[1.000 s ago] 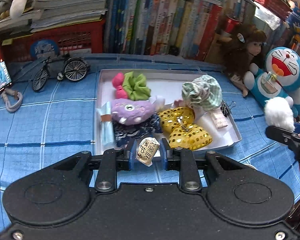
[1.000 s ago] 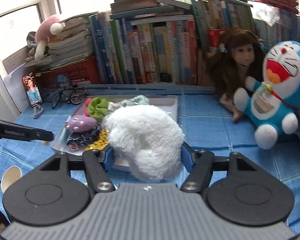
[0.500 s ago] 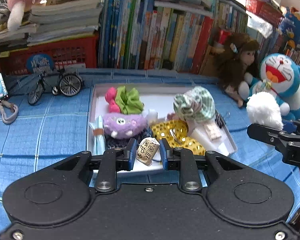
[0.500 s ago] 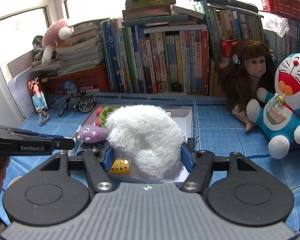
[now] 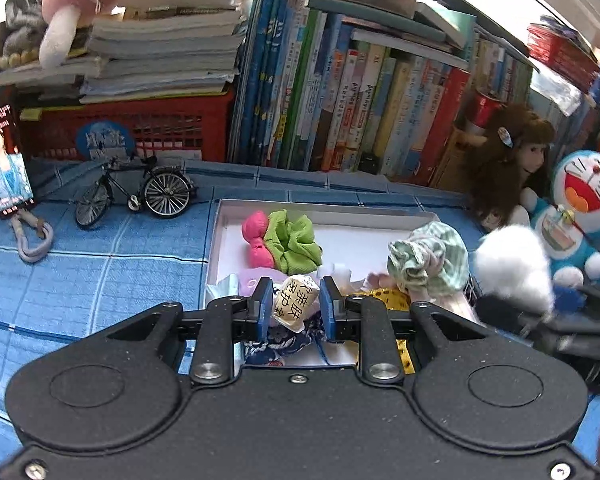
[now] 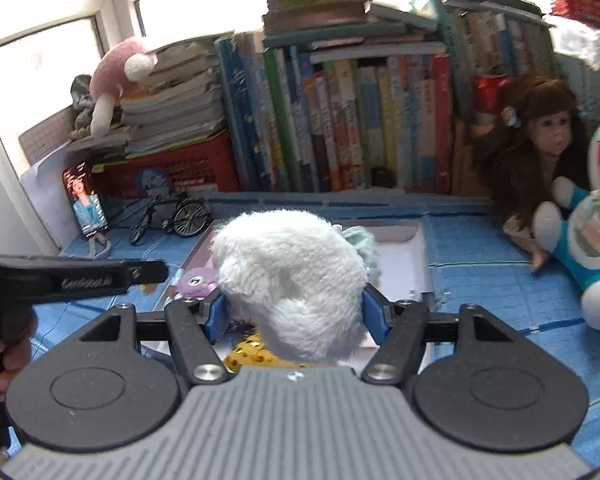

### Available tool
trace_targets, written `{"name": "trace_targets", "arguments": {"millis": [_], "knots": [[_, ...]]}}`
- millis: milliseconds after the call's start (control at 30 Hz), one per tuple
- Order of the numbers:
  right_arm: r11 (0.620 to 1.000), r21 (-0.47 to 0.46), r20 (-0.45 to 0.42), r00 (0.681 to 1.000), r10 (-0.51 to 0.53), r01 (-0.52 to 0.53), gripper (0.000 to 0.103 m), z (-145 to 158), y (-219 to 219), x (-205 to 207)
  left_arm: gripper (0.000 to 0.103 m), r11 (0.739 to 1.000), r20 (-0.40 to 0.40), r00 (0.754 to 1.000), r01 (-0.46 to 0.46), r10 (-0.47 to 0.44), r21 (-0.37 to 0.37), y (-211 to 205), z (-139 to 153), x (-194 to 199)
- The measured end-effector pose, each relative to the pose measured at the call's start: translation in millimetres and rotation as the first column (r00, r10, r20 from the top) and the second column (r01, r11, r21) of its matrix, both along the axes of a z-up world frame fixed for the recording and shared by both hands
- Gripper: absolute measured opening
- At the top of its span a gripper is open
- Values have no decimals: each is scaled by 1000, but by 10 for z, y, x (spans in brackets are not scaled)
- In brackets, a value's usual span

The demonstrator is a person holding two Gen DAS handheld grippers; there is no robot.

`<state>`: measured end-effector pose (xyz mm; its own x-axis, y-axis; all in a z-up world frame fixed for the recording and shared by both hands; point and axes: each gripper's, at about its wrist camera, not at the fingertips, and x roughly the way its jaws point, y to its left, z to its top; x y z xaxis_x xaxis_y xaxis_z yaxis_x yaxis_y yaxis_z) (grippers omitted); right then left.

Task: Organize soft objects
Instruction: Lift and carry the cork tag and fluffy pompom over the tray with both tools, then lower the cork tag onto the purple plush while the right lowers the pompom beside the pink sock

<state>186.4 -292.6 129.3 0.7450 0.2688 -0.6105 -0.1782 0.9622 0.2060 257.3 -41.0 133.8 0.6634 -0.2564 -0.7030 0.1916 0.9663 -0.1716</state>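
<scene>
My left gripper [image 5: 295,306] is clamped narrow on a small cream pouch [image 5: 296,303] printed with black characters, held over the near edge of the white tray [image 5: 220,240]. In that tray I see a pink scrunchie [image 5: 255,240] touching a lime-green scrunchie [image 5: 294,242] at about eleven o'clock from the pouch, and a green checked scrunchie [image 5: 430,262] at two o'clock. My right gripper [image 6: 292,314] holds a white fluffy pompom [image 6: 290,276] between its blue pads, jaws set fairly wide around it, over the tray's near side. In the right wrist view a purple plush [image 6: 196,282] lies at nine o'clock from the pompom and a gold sequin bow [image 6: 252,354] peeks out at six o'clock. A miniature bicycle [image 5: 134,196] stands on the blue cloth [image 5: 80,280], well apart from the tray.
</scene>
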Motion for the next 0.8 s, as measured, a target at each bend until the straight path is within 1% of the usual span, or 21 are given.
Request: {"name": "trace_targets", "arguments": {"millis": [133, 300, 367, 500, 667, 800], "knots": [[998, -29, -53, 997, 57, -59, 69, -70, 169, 169, 24, 999, -39, 999, -6, 4, -41, -7, -15, 174], [989, -88, -109, 988, 108, -118, 69, -176, 375, 385, 24, 999, -67, 998, -1, -2, -40, -90, -51, 392], [982, -122, -128, 984, 126, -142, 70, -224, 468, 467, 24, 1000, -74, 997, 3, -5, -25, -136, -86, 479], [970, -186, -151, 980, 128, -156, 70, -305, 599, 603, 24, 1000, -78, 997, 2, -2, -2, -204, -151, 653], [969, -191, -190, 974, 121, -158, 70, -404, 619, 802, 24, 1000, -99, 995, 2, -1, 6, -225, -235, 842], [970, -200, -205, 974, 93, -134, 69, -489, 583, 950, 24, 1000, -120, 993, -4, 6, 13, -201, -334, 940]]}}
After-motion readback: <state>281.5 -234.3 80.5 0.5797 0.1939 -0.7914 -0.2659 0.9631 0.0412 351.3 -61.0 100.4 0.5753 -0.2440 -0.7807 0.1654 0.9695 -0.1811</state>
